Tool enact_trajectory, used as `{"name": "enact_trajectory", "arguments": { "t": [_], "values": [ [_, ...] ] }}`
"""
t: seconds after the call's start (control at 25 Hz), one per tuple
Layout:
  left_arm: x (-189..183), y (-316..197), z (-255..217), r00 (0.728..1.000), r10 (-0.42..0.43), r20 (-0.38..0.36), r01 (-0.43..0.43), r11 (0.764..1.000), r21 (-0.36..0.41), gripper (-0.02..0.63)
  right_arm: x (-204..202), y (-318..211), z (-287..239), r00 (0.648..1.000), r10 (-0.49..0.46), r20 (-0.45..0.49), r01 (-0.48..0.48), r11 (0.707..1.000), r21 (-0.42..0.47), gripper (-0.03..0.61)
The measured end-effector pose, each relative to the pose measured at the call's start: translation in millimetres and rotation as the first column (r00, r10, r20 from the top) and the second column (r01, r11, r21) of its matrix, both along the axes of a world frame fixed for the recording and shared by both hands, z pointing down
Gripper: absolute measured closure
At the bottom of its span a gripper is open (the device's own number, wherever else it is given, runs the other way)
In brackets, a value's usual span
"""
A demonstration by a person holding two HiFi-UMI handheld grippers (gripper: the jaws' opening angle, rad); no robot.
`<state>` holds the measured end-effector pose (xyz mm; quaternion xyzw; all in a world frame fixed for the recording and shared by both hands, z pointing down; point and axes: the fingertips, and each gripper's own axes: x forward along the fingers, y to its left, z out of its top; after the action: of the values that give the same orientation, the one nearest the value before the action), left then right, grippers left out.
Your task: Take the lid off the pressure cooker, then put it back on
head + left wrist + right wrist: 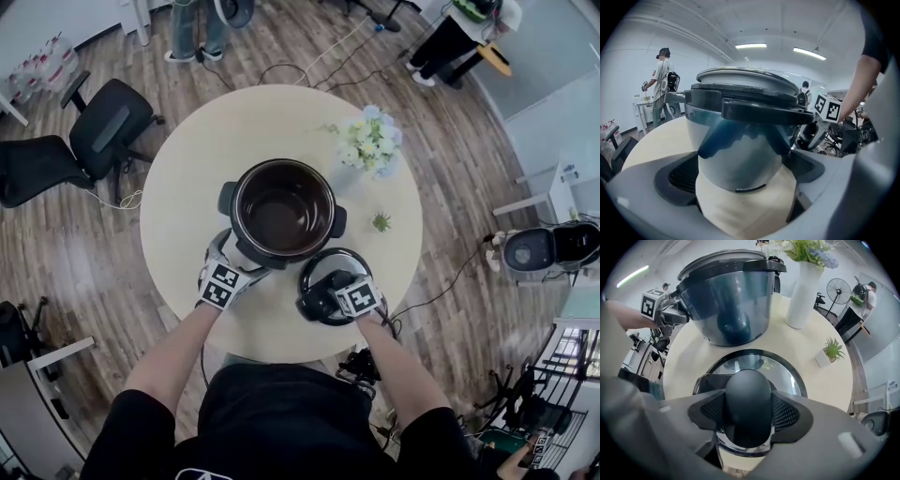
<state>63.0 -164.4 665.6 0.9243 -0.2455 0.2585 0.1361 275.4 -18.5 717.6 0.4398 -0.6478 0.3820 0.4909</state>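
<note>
Right tool [748, 414] tight on lid [790, 377] knob [747, 397], beside cooker [727, 298]; left tool [743, 169] spread at cooker's wall.

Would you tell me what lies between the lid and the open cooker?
Only a bare strip of table, as the right gripper view shows.

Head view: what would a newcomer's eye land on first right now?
The pressure cooker stands open and empty at the middle of the round table. Its lid lies on the table just right of it, nearer the person, with the right gripper shut on its black knob. The left gripper sits, jaws apart, at the cooker's near side.
</note>
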Motion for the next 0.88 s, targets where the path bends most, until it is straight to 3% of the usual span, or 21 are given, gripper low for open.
{"name": "enact_trajectory", "arguments": {
  "t": [0.16, 0.56, 0.72, 0.88],
  "values": [
    [-0.7, 0.0, 2.7, 1.000, -0.001, 0.001, 0.001, 1.000, 0.001, 0.025, -6.9, 4.8, -1.6, 0.999, 0.006, 0.033, -0.005, 1.000, -0.025, 0.238],
    [0.3, -1.1, 4.5, 1.000, -0.006, -0.005, 0.006, 1.000, 0.011, 0.025, 0.1, 3.2, 3.4, 1.000, 0.004, 0.003, -0.004, 0.999, -0.051, 0.232],
    [0.6, -0.2, 0.8, 1.000, -0.004, -0.002, 0.004, 1.000, 0.007, 0.025, 0.4, 2.9, 1.3, 1.000, -0.011, -0.022, 0.009, 0.998, -0.064, 0.291],
    [0.6, 0.7, -1.3, 1.000, -0.003, 0.003, 0.003, 1.000, 0.003, 0.025, 1.7, 7.7, 0.6, 1.000, -0.010, -0.029, 0.007, 0.996, -0.085, 0.293]
  ]
}}
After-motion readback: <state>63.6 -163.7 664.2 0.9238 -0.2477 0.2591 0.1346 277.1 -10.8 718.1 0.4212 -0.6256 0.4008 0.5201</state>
